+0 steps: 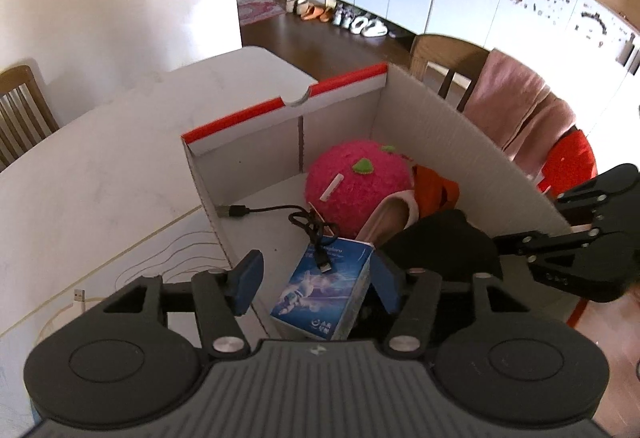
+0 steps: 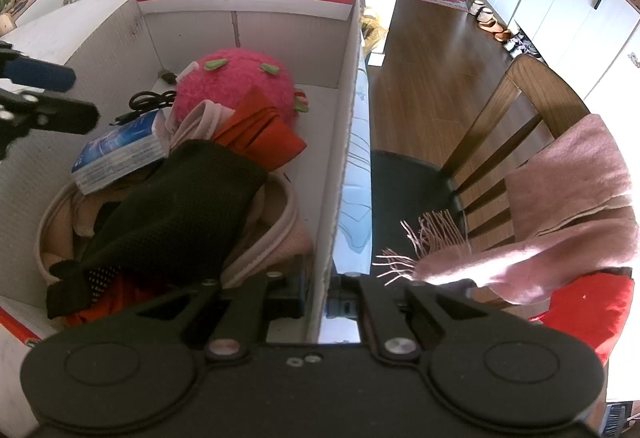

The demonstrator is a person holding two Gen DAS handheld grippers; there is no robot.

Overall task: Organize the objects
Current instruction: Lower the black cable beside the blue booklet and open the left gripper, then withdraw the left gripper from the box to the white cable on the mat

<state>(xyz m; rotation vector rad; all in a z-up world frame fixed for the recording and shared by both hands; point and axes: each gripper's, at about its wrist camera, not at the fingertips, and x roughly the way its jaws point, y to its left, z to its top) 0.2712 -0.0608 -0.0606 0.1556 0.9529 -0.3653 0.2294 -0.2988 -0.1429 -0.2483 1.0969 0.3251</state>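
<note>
We hold our left hand-held gripper (image 1: pixel 316 278) angled steeply downward, its blue-padded fingers (image 1: pixel 249 280) spread apart and pressing on nothing. Our right hand-held gripper (image 2: pixel 316 296) also points steeply down, its fingers drawn close together.

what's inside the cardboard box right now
The cardboard box holds a pink plush ball, black cable, blue carton, orange cloth, dark knit cloth and pale slippers. Whatever lies beneath the cloths is hidden.

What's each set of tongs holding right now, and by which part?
Left tongs: open, nothing held, blue box loose between them. Right tongs: shut on the cardboard box's side wall, near its top edge.
</note>
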